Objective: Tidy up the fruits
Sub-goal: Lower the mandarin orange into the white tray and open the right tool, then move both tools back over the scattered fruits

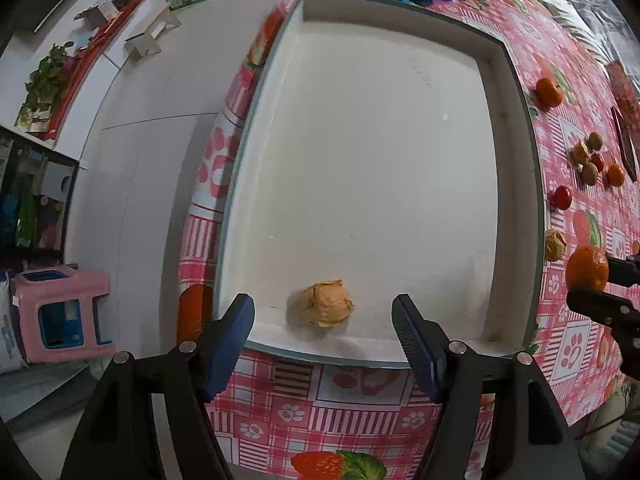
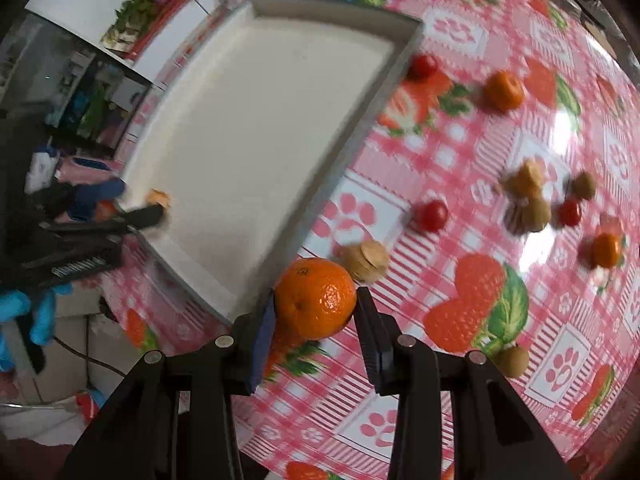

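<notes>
**Right claw gripping a mandarin, left claw gaping over the tray**

The right gripper [image 2: 316, 300] is clamping the mandarin [image 2: 315, 298] squarely between its two pads, one pressing each side, and the fruit is sitting right at the fingertips, just beside the near corner of the white tray [image 2: 352, 128]. Its dimpled stem end is tilting up and to the left; the fruit is round, so no long axis is showing.

The left gripper [image 1: 323, 320] is standing wide apart and holding nothing, its tips hovering at the tray's [image 1: 516, 128] near rim. The papery husked fruit [image 1: 321, 303] is lying in the tray between the two fingers, touching neither, close to the near wall. It is the only thing lying in the tray.

Out on the strawberry-print tablecloth [image 2: 500, 128], loose fruit is waiting: another husked fruit [image 2: 367, 260] just beyond the held mandarin, a cherry tomato [image 2: 433, 215], a second mandarin [image 2: 504, 90] farther off, and a blurred cluster [image 2: 536, 200] of small fruits well apart.
</notes>
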Tool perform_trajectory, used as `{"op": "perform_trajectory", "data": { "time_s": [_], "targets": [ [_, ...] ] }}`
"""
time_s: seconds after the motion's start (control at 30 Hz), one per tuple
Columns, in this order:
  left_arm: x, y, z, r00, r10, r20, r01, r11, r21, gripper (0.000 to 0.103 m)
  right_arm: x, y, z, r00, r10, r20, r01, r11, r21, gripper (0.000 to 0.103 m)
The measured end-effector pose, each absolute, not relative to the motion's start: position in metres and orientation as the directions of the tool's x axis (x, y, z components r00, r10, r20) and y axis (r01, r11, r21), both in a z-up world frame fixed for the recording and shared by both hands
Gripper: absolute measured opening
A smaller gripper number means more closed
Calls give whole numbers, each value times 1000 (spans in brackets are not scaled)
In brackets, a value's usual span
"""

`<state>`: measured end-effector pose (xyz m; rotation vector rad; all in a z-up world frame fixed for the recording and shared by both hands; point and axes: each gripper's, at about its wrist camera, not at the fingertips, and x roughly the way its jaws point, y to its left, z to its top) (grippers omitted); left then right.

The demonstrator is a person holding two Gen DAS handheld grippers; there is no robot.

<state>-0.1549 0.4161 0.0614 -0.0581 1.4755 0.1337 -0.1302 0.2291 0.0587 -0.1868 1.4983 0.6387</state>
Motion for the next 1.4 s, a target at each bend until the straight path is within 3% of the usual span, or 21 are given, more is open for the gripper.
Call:
{"op": "perform_trajectory", "data": {
  "time_s": [0.23,0.27,0.33,0.5,0.73,0.97,1.1,1.2,1.4],
  "targets": [
    [-160,426,80,107,82,-991,-172,983,63,73,-117,276,62,-93,345,-934,-514,787,342,47],
    [-161,426,83,110,86,-990,-172,983,66,73,-117,281,61,-98,350,-932,-511,786,349,52],
    [-162,424,85,116,98,-988,-166,983,78,73,-112,279,68,-86,353,-932,-503,792,346,84],
    [-159,409,86,106,89,-990,-126,989,76,73,-106,247,73,-45,308,-950,-459,839,293,84],
    [-138,371,100,145,53,-988,-32,998,49,73,-91,138,55,-27,179,-983,-252,951,180,85],
    [-98,315,123,207,17,-978,113,993,41,73,-102,51,24,-89,49,-995,-103,993,58,85],
    [-75,283,128,212,1,-977,166,986,37,73,-110,18,13,-113,32,-993,-48,998,37,86],
    [-61,262,127,196,-35,-980,181,983,2,73,-115,-1,7,-132,42,-990,-13,999,44,95],
    [-32,229,110,123,-116,-986,118,988,-101,73,-120,-27,11,-137,91,-986,8,996,90,95]
  ]
}}
